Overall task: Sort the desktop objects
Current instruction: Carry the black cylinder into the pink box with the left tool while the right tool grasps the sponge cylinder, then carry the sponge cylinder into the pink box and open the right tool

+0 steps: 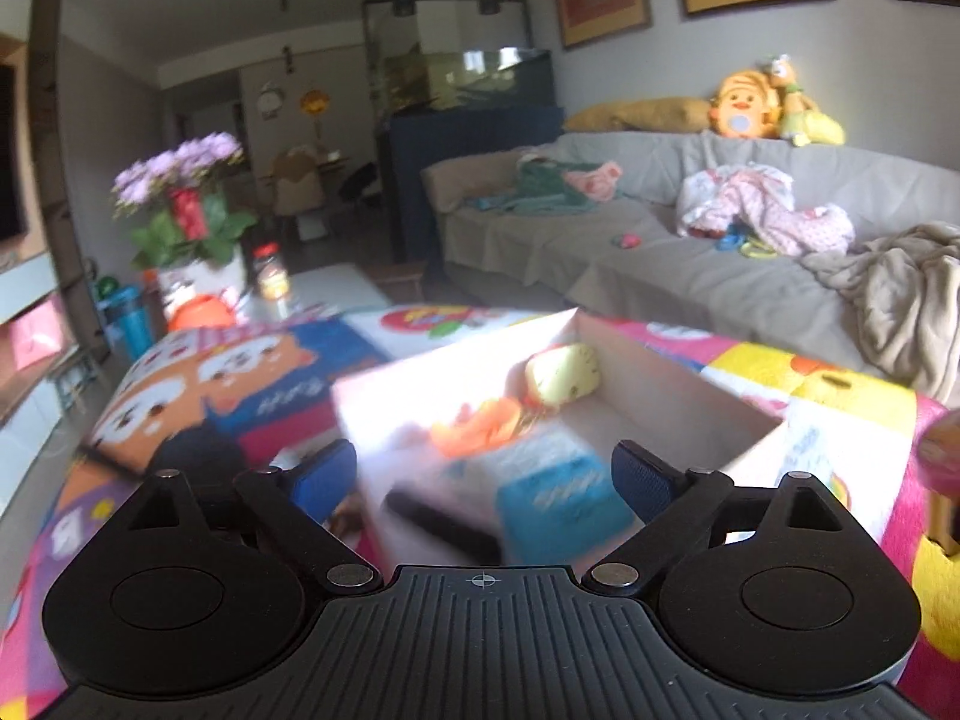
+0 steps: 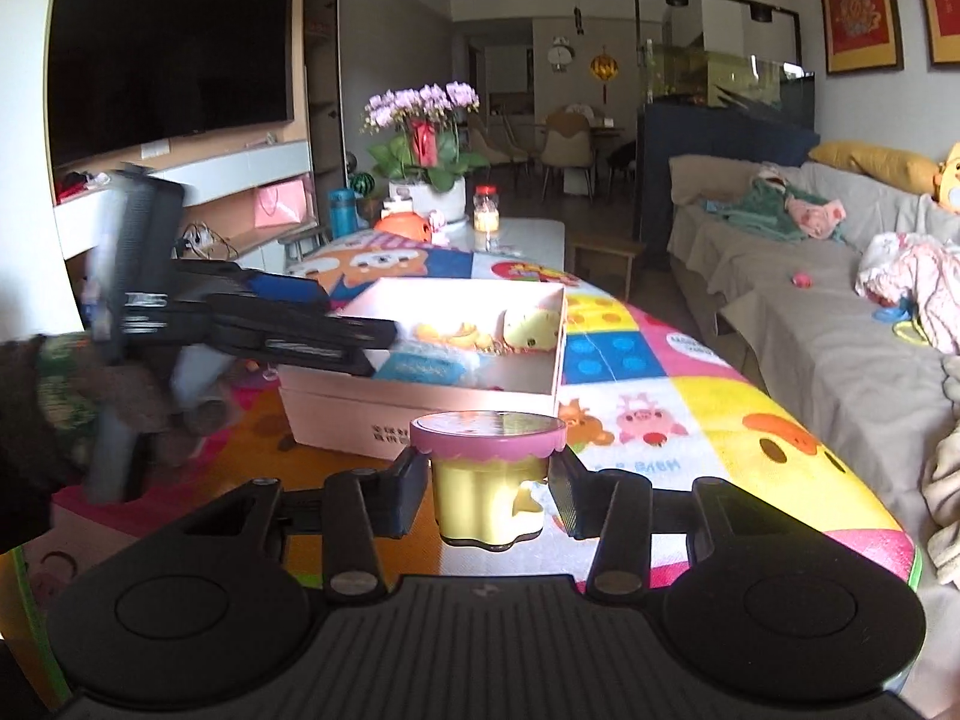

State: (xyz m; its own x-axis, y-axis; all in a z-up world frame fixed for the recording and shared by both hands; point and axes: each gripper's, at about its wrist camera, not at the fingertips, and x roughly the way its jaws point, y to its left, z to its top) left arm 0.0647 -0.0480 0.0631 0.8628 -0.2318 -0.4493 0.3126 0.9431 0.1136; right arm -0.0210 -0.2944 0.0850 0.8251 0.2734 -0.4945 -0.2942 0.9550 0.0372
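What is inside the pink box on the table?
The pink box holds a yellow plush toy, an orange item, a blue packet and a black object. The left tool and the near wall hide the remaining floor.

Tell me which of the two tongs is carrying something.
The right tongs, shut on the yellow cup with the pink lid. The left tongs stand open and empty above the pink box.

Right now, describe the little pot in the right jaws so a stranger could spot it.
On the cartoon-print table mat, just in front of the pale pink box, the right gripper clasps a small pot. It alone has a yellow body with a scalloped pink lid.
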